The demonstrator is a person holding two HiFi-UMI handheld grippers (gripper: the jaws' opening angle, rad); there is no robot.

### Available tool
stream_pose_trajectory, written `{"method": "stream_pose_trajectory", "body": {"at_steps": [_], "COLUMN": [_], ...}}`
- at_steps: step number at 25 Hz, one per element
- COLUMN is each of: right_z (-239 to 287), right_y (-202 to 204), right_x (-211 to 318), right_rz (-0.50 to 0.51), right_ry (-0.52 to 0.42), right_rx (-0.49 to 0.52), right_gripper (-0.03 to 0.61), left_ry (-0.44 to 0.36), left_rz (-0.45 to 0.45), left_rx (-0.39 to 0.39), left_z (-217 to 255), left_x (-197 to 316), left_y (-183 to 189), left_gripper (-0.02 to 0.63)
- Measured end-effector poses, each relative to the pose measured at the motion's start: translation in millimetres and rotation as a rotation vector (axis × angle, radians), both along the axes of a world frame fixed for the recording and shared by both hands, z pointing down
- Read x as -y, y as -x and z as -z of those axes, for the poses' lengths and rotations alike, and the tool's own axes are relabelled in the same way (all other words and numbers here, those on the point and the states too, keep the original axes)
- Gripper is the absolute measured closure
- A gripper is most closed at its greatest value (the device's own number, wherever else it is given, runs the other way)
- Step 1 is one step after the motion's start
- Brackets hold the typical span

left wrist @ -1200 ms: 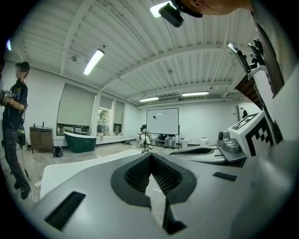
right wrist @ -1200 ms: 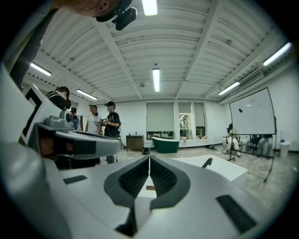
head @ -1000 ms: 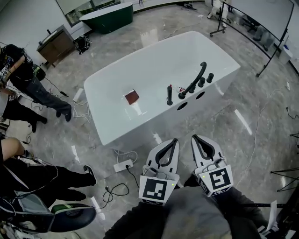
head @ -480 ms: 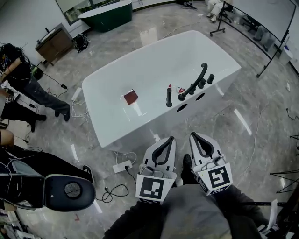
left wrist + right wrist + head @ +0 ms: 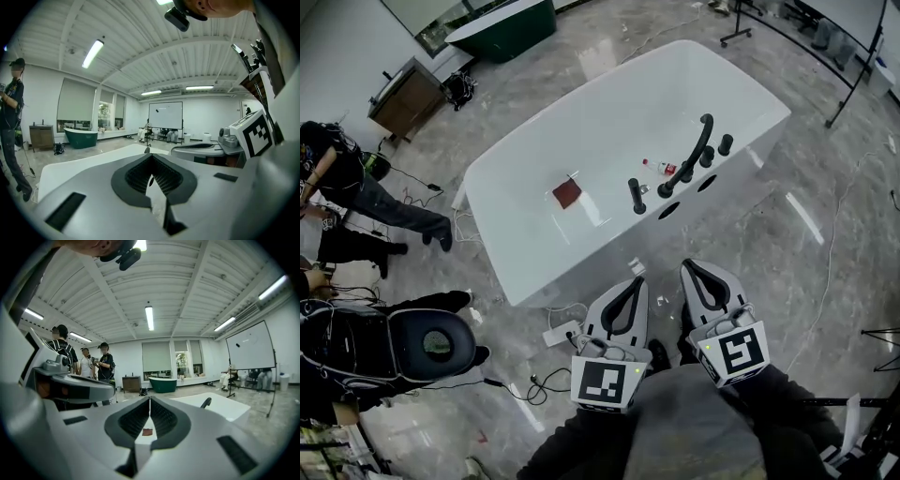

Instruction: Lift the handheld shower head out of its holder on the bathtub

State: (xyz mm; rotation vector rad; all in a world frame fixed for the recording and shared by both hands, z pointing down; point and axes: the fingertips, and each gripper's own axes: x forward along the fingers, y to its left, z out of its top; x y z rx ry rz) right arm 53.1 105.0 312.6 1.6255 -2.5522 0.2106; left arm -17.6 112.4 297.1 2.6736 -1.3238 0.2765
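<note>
Far beyond right gripper (image 5: 689,266), shower head (image 5: 637,194)

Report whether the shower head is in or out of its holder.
In: the shower head stands upright in the bathtub rim, nothing touching it.

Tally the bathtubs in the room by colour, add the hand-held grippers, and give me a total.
white bathtub: 1
dark green bathtub: 1
hand-held grippers: 2 (left hand-held gripper, right hand-held gripper)
Total: 4
</note>
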Motion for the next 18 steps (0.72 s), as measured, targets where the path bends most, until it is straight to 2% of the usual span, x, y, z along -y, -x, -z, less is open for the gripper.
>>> {"method": "stream_pose_trajectory", "body": {"at_steps": [8,18], "right_z": [-10,-37], "right_y": [-28,-56], "right_x": [50,98], "right_rz": [0.023,0.118], "right_ry": [0.019,0.034], "right_rx": [0.034,0.061], "right_gripper": [0.574,0.574], "left_ry": [0.018,0.046], "left_rz": [0.023,0.136], "left_rx": [0.041,0.073], "left_z": [-7,-31], "left_x": [47,83], "left_y": [-28,-51], "left_gripper": [0.612,0.612]}}
